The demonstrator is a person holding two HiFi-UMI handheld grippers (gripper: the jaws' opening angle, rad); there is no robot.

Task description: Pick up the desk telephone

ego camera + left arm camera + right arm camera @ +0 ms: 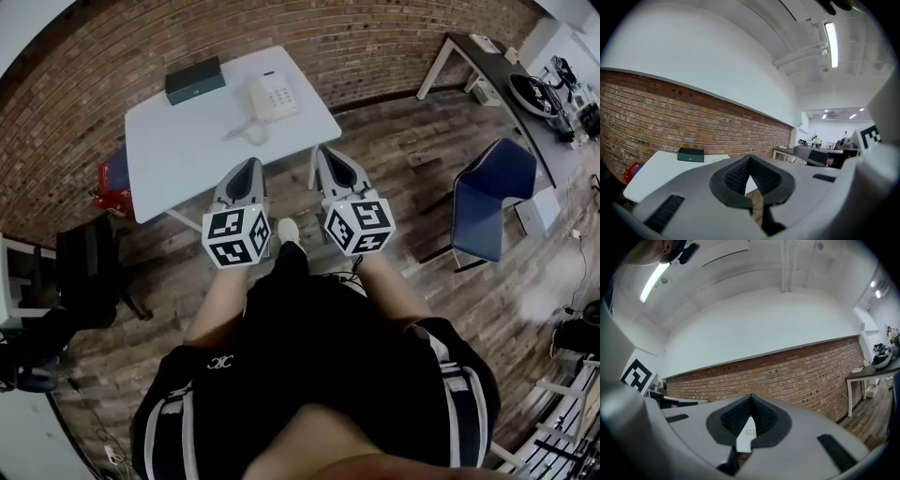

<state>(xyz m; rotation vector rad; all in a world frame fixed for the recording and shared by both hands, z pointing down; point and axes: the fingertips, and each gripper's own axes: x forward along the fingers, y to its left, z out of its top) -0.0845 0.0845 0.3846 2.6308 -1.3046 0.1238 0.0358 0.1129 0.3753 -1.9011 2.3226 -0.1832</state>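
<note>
Left gripper [251,163], right gripper [324,152] side by side, level, fingers [733,177] closed

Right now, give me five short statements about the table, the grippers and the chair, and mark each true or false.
1. The desk telephone sits on the white table. True.
2. The left gripper grips the telephone's handset. False: its jaws are shut on nothing, apart from the telephone.
3. A dark green box lies on the table, left of the telephone in the head view. True.
4. The right gripper has its jaws wide open. False: they are shut and empty.
5. The blue chair is tucked under the white table. False: it stands off to the table's right.
</note>
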